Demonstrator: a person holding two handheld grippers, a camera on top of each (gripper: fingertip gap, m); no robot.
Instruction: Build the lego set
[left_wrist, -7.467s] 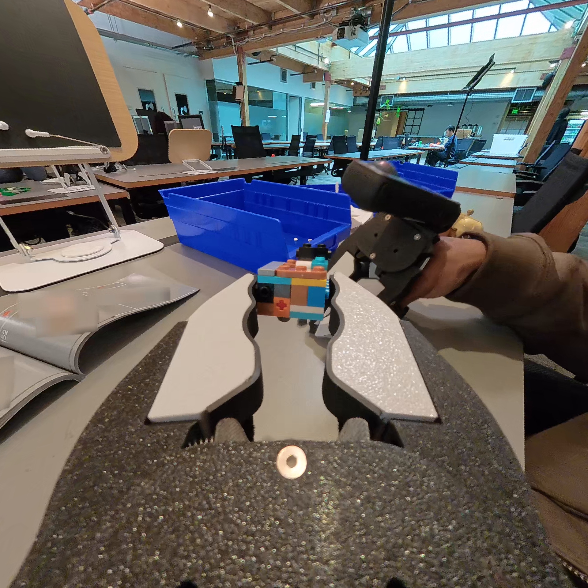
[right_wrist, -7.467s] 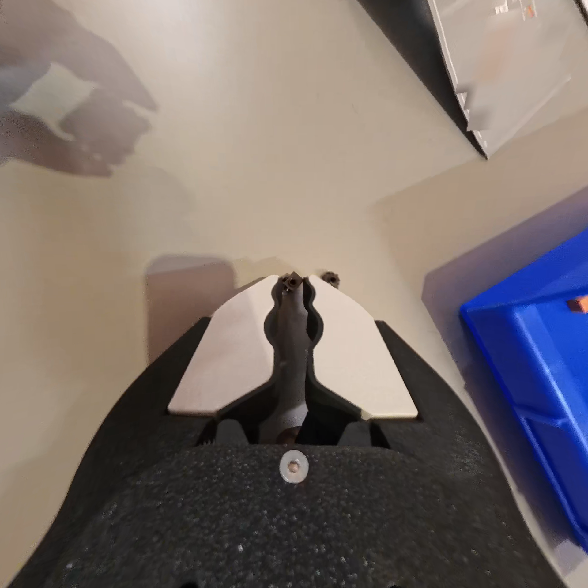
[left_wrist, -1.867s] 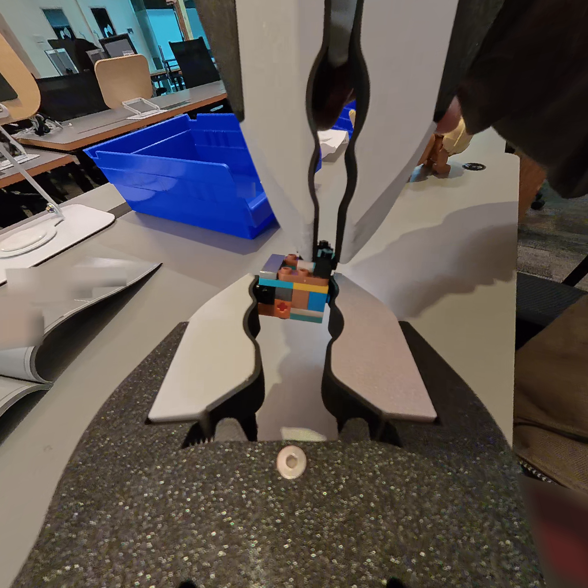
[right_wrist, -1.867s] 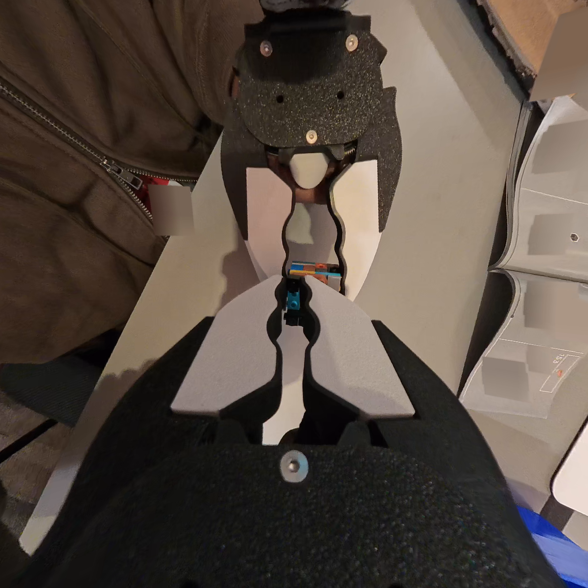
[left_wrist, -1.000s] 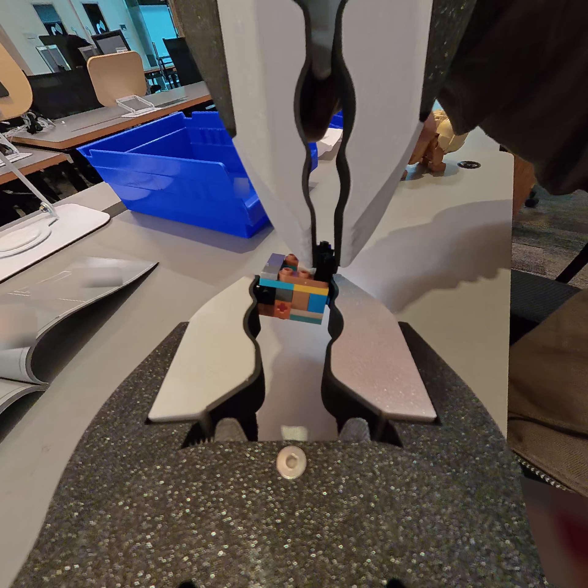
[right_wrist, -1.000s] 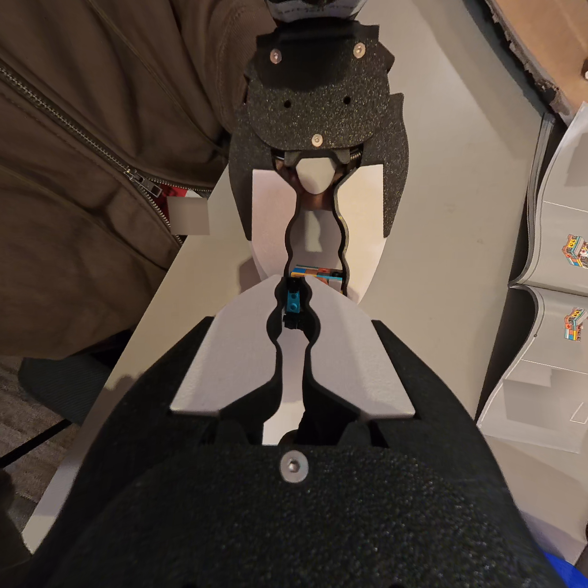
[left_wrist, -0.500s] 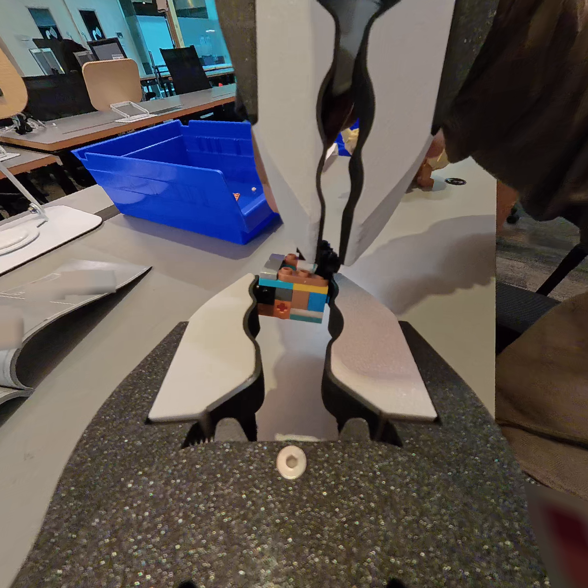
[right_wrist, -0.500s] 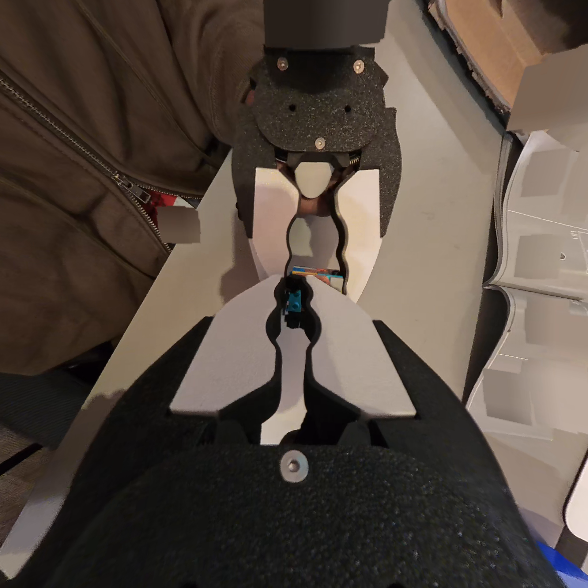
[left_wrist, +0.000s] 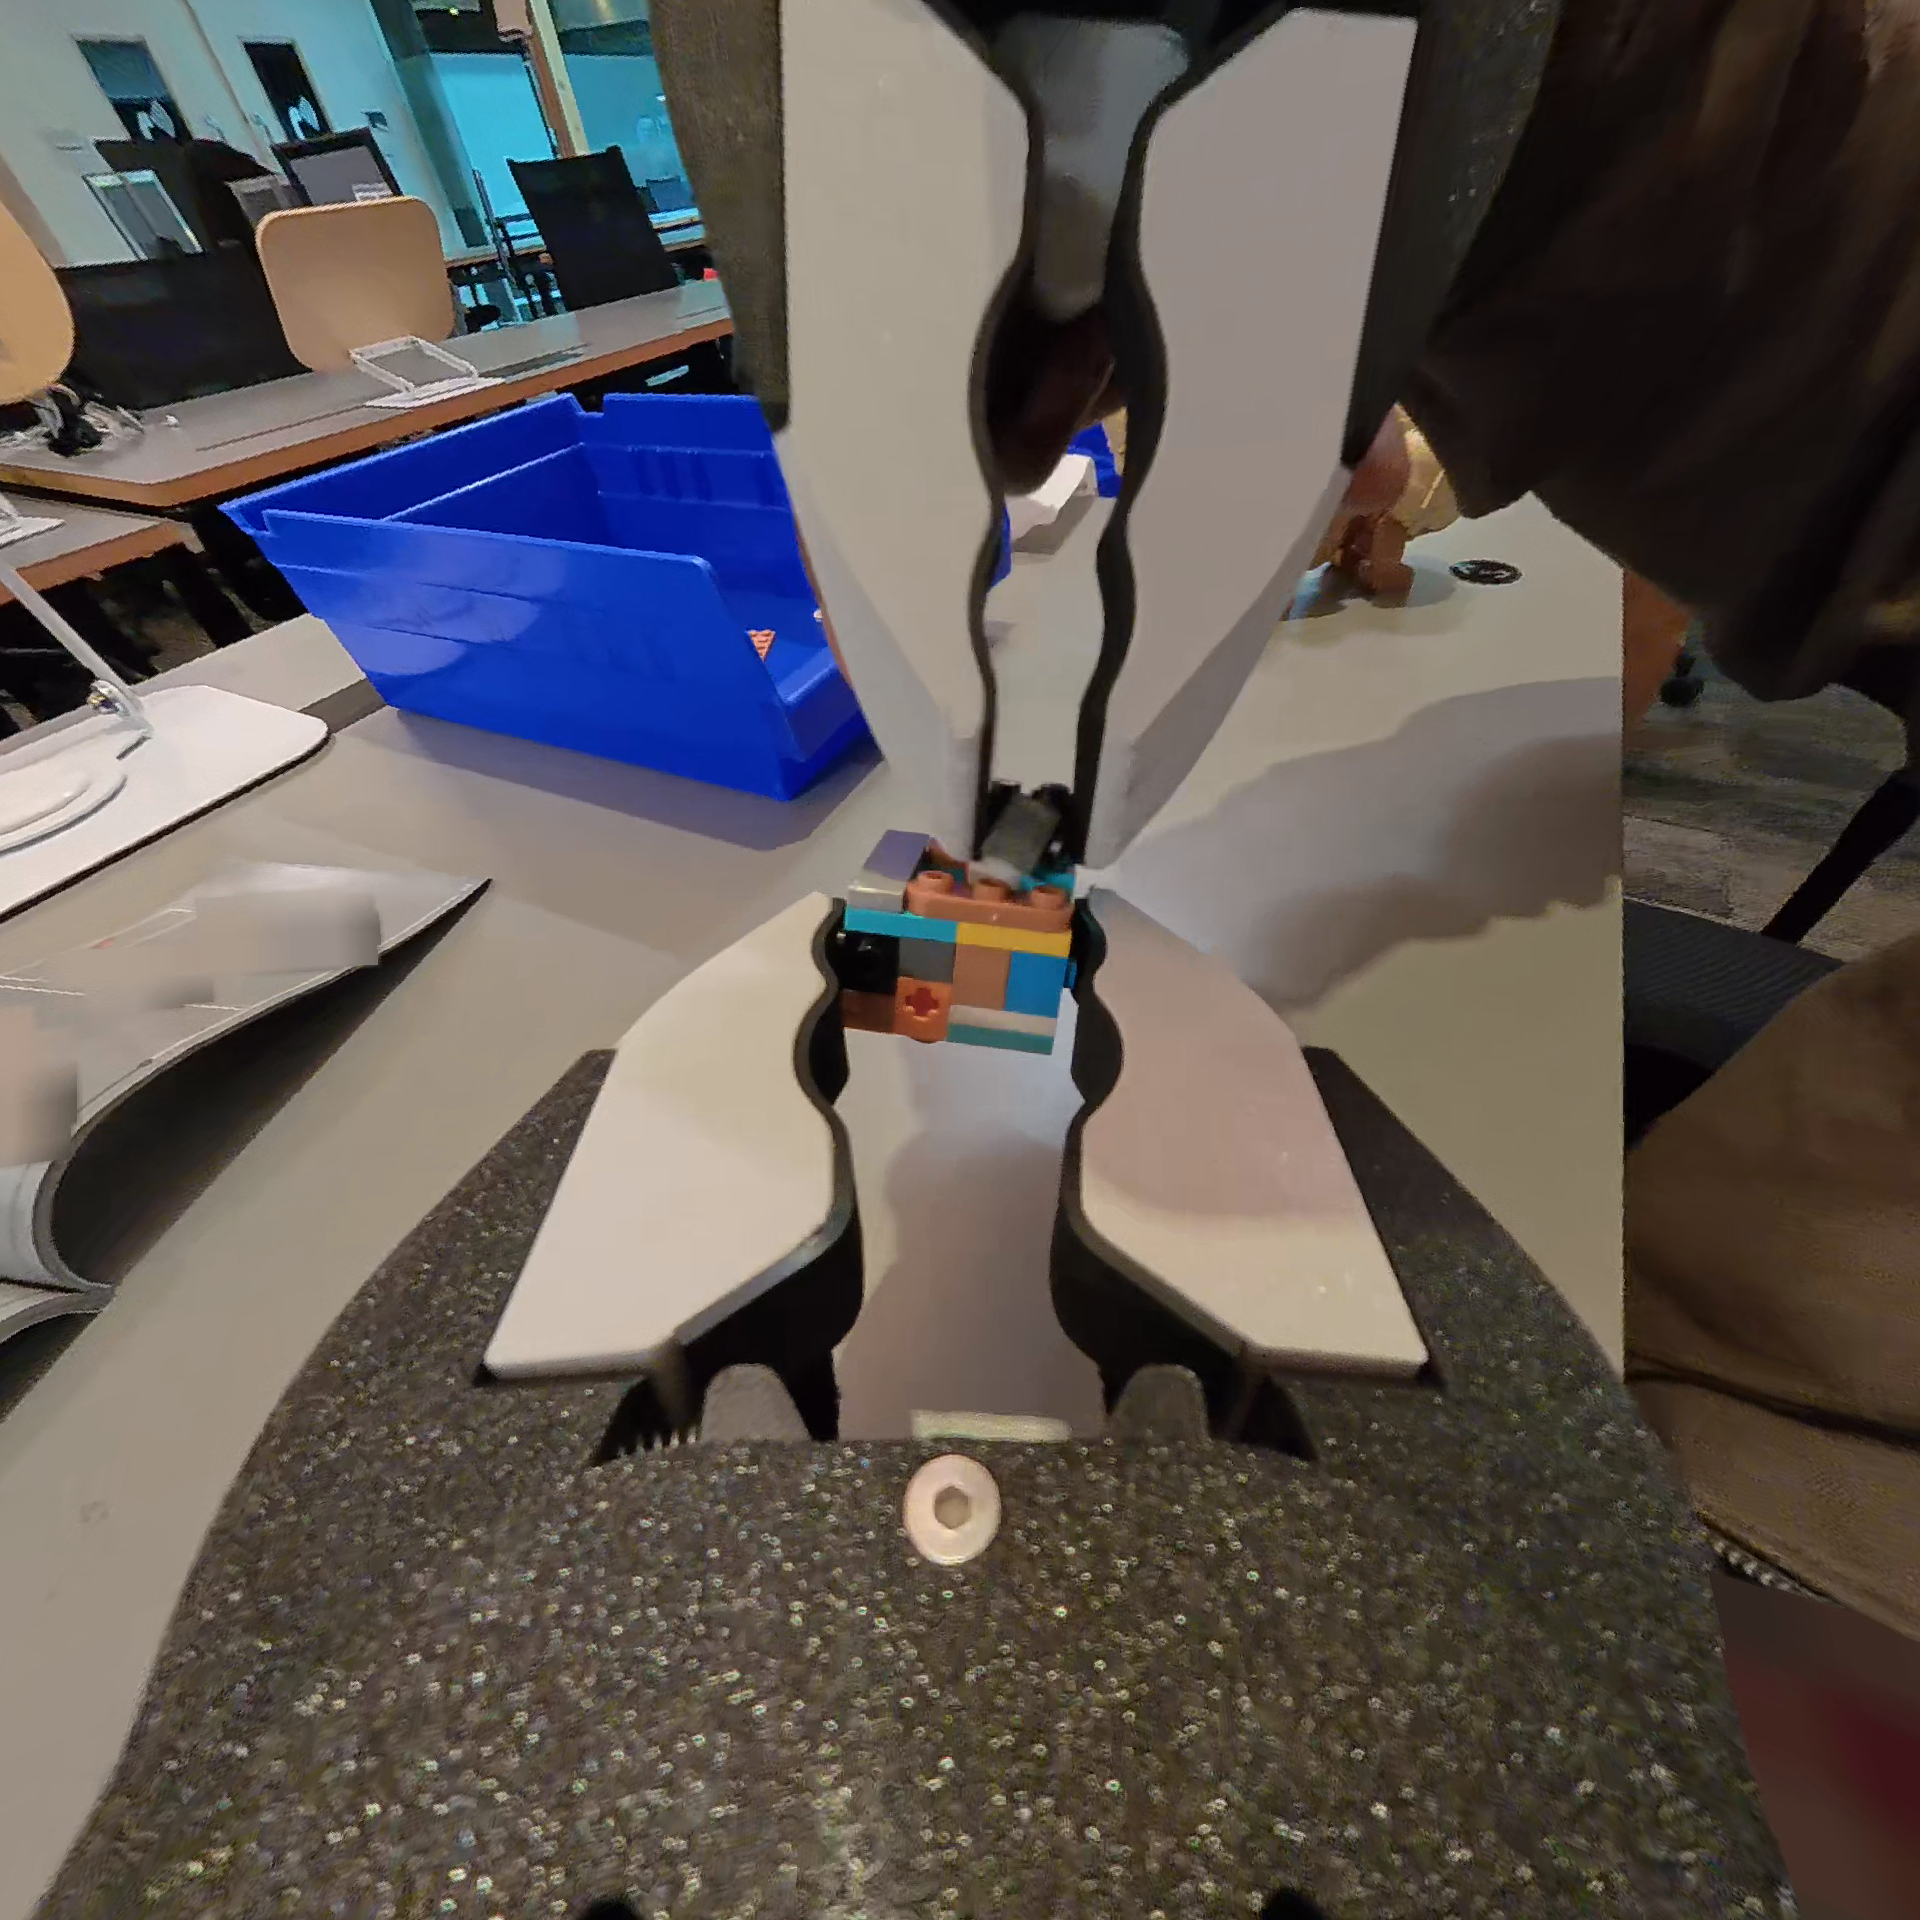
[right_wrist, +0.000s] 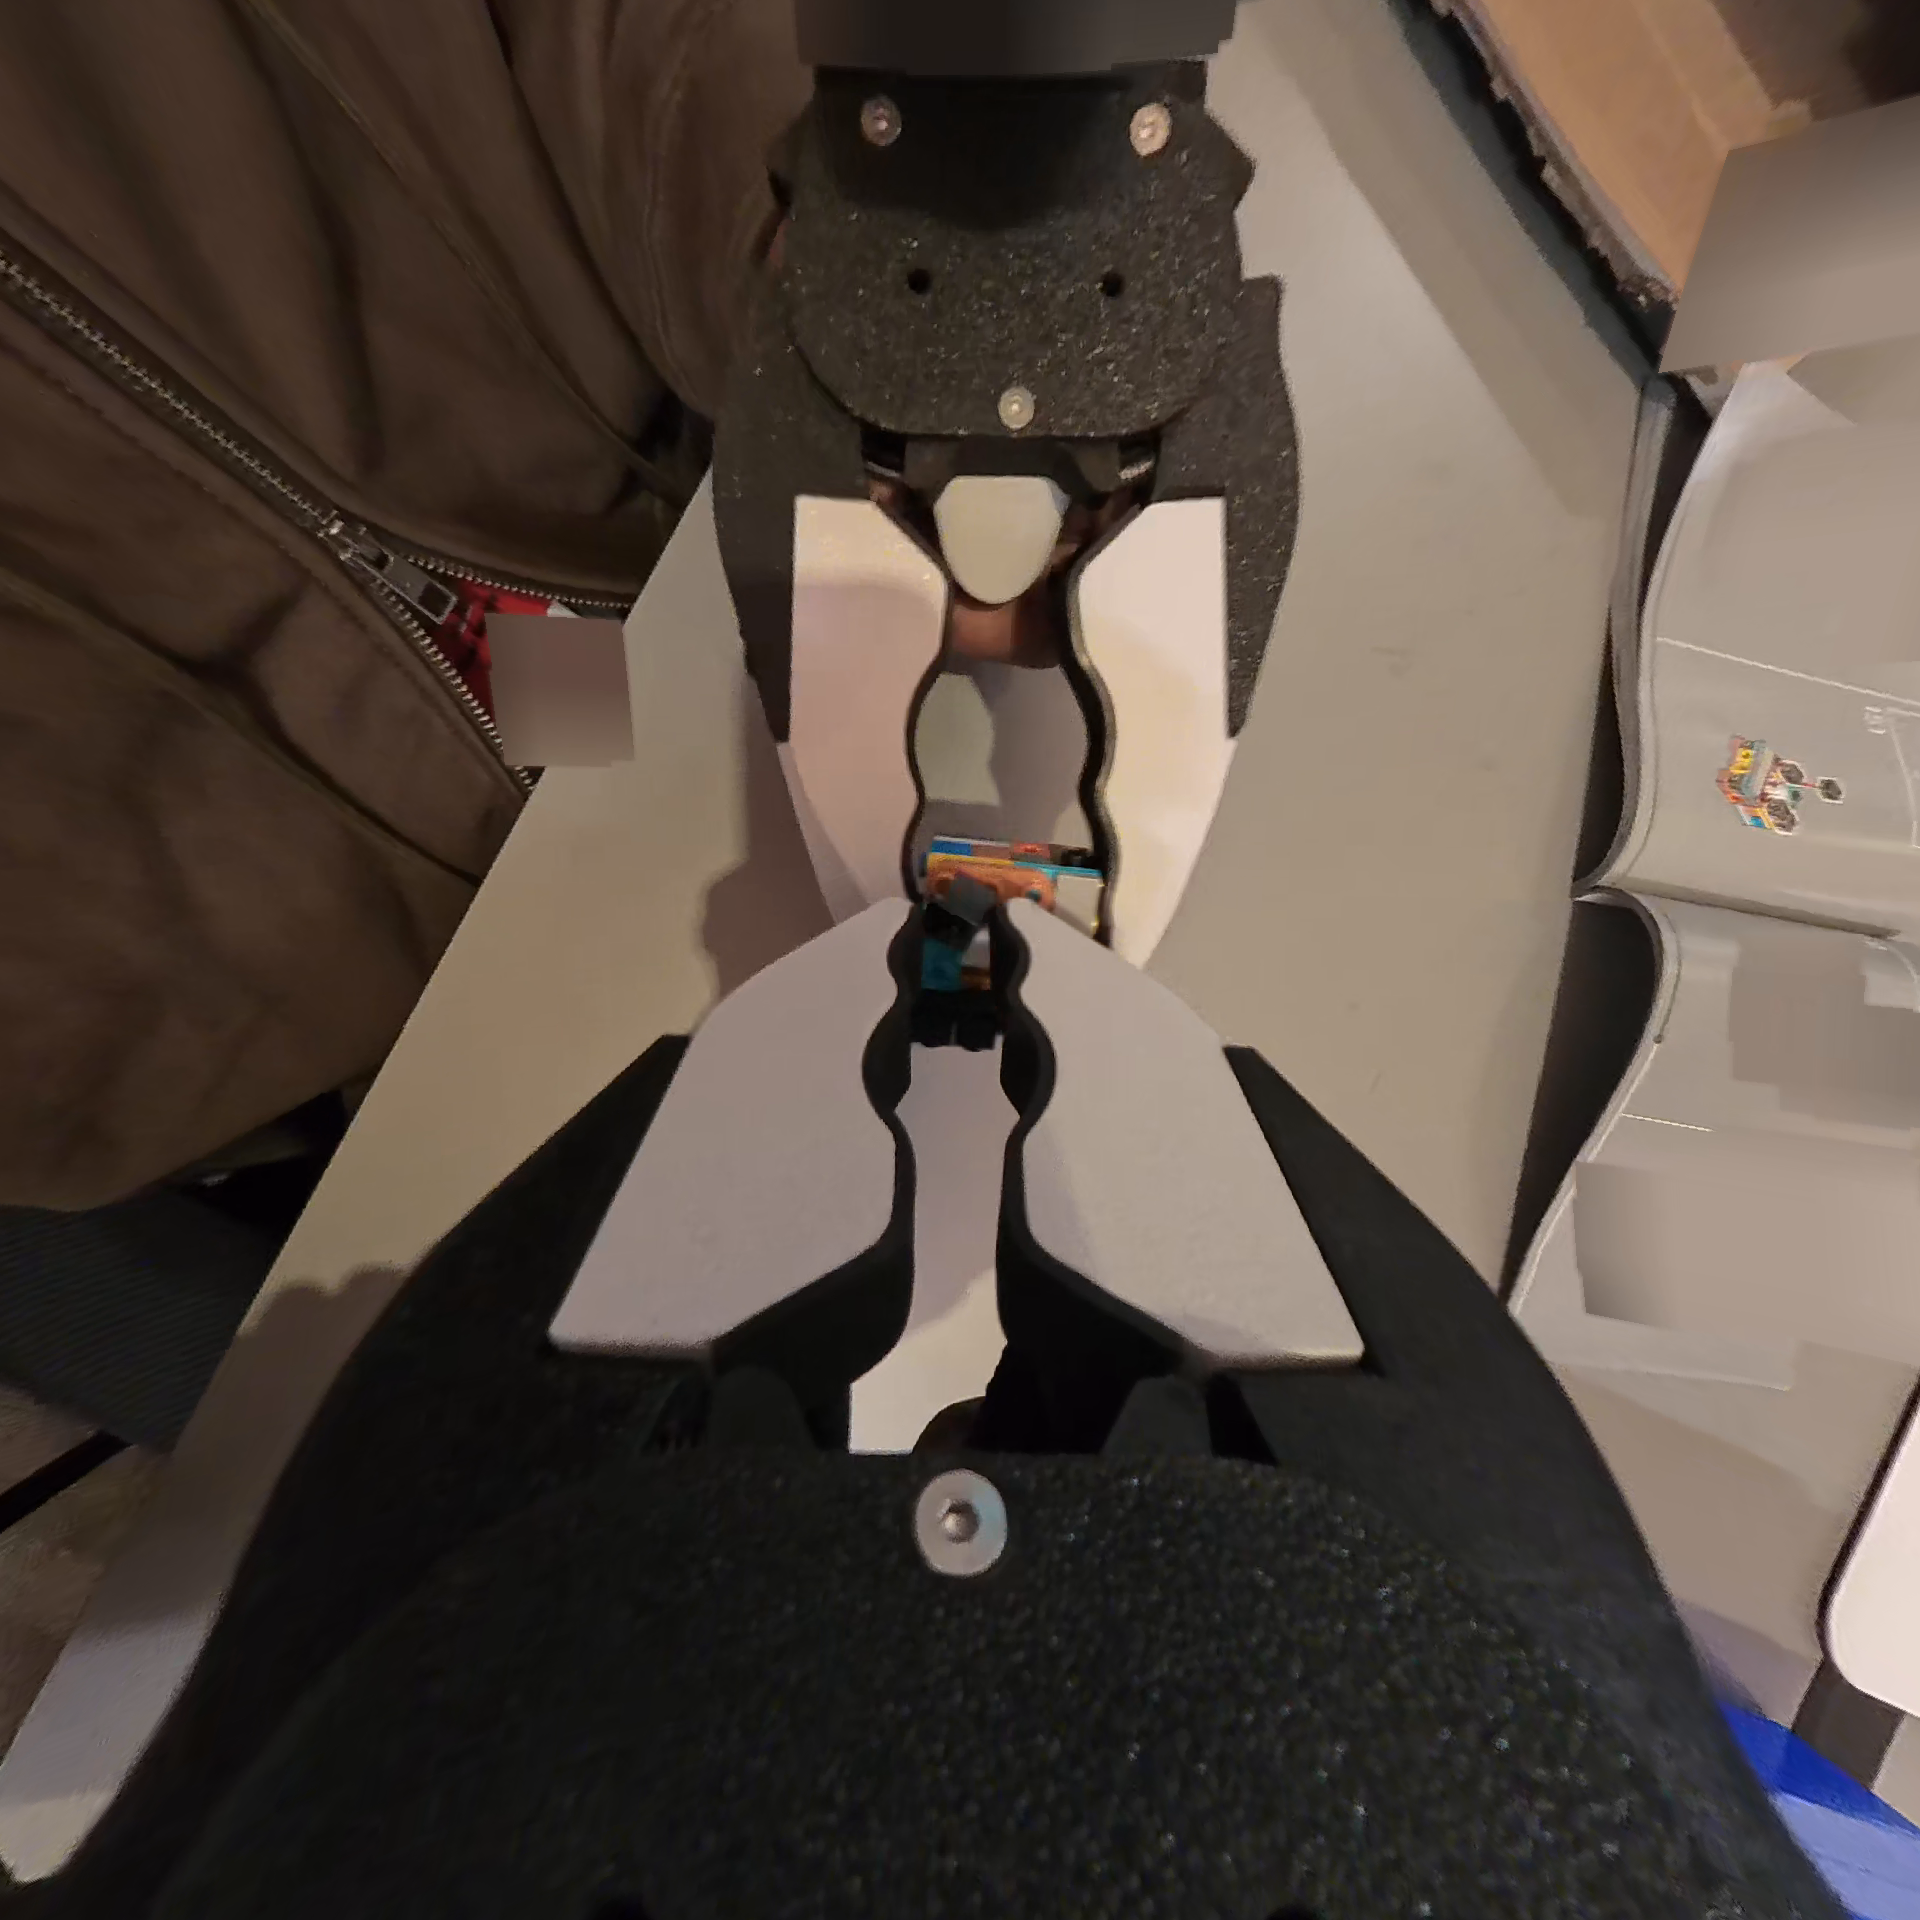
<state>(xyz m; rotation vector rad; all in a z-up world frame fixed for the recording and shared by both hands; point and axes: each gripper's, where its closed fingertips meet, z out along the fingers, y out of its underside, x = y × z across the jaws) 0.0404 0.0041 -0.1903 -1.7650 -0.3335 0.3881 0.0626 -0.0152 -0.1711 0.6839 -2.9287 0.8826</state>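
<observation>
In the left wrist view, the left tongs (left_wrist: 956, 935) at frame centre are closed on the multicoloured block (left_wrist: 956, 961), held above the grey counter (left_wrist: 582, 914), while the right tongs (left_wrist: 1029, 821) come down from the top edge, nearly closed on a small dark piece (left_wrist: 1023, 831) touching the block's studded top; a blue bin (left_wrist: 540, 592) sits at upper left. In the right wrist view, the right tongs (right_wrist: 961, 935) at centre pinch the dark-and-teal piece (right_wrist: 951, 971) against the block (right_wrist: 1013, 878), which the left tongs (right_wrist: 1003, 883) grip from the top of the frame, with an open booklet (right_wrist: 1766, 831) at right.

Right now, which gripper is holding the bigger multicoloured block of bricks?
The left gripper: it clamps the multicoloured block, while the right gripper pinches only a small dark piece.
</observation>
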